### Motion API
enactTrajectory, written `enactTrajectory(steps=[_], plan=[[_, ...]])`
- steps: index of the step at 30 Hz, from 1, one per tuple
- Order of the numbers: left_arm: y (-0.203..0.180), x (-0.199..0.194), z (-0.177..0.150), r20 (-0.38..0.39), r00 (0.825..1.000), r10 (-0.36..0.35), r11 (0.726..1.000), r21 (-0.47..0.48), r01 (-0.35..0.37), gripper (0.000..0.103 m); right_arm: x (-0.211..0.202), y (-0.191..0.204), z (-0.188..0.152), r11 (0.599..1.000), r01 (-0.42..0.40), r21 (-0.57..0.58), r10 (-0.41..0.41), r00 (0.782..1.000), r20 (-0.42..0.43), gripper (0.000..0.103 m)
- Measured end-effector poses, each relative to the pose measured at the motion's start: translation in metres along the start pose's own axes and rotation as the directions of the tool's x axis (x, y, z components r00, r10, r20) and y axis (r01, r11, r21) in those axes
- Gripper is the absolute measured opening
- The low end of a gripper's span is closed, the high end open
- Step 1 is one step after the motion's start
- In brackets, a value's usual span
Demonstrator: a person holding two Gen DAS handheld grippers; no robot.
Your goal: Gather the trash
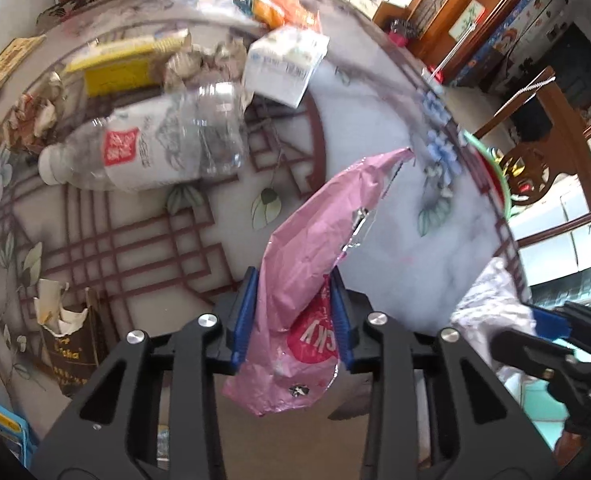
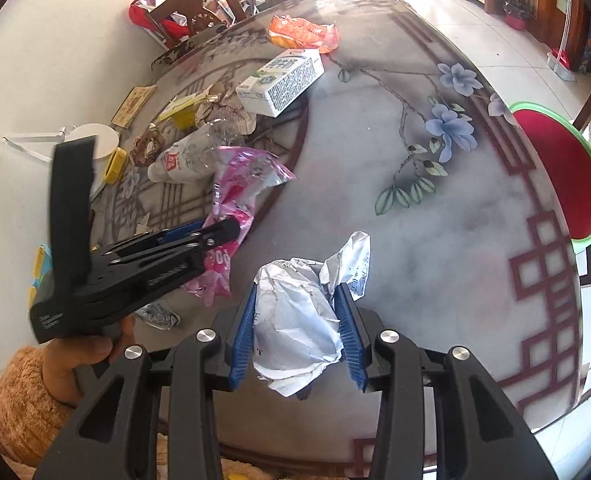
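Observation:
My left gripper (image 1: 293, 314) is shut on a pink foil wrapper (image 1: 315, 232), which sticks up and forward between the blue pads above the table. In the right wrist view that wrapper (image 2: 239, 184) hangs from the left gripper (image 2: 219, 230), held by a hand (image 2: 83, 354) in a fluffy orange sleeve. My right gripper (image 2: 295, 326) is shut on a crumpled ball of white paper (image 2: 295, 312). The left wrist view shows this paper (image 1: 491, 304) and the right gripper (image 1: 551, 326) at the lower right. Further back lie a clear plastic bottle (image 1: 147, 152), a white milk carton (image 1: 283, 64) and an orange wrapper (image 1: 279, 4).
The round table (image 2: 435, 216) has a painted flower pattern. A yellow box (image 1: 115, 64), crumpled brown paper (image 1: 35, 116) and a torn brown carton (image 1: 71, 344) lie on its left half. A red basin with a green rim (image 2: 563, 176) sits beyond the right edge, a wooden chair (image 2: 203, 4) behind.

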State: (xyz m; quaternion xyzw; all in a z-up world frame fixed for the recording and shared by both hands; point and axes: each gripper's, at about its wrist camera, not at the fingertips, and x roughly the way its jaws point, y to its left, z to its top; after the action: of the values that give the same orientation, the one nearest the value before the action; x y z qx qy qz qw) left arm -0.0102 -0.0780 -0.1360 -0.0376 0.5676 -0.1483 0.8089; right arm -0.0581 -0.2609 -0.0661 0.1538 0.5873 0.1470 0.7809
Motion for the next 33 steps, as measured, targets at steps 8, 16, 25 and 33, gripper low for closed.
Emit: enactTrajectory(steps=[8,16,25,33], plan=[[-0.021,-0.019,0.010,0.055,0.998,-0.034,0.999,0.009,0.034,0.033,-0.007,-0.011,0.007,1.000,-0.005,0.006,0.005,1.000,0.016,0.038],[-0.031,-0.021,0.018,0.068,0.997,-0.033,0.999,-0.008,0.034,0.033,-0.011,-0.023,0.015,1.000,-0.012,-0.006,0.012,1.000,0.013,0.038],[-0.042,-0.020,0.023,0.084,0.996,-0.022,0.999,-0.041,0.026,0.033,-0.016,-0.038,0.026,0.999,-0.017,-0.032,0.017,1.000,0.007,0.038],[-0.058,-0.015,0.028,0.087,0.996,-0.008,0.998,-0.055,0.013,0.033,-0.021,-0.057,0.034,0.999,-0.029,-0.041,0.029,1.000,0.003,0.038]])
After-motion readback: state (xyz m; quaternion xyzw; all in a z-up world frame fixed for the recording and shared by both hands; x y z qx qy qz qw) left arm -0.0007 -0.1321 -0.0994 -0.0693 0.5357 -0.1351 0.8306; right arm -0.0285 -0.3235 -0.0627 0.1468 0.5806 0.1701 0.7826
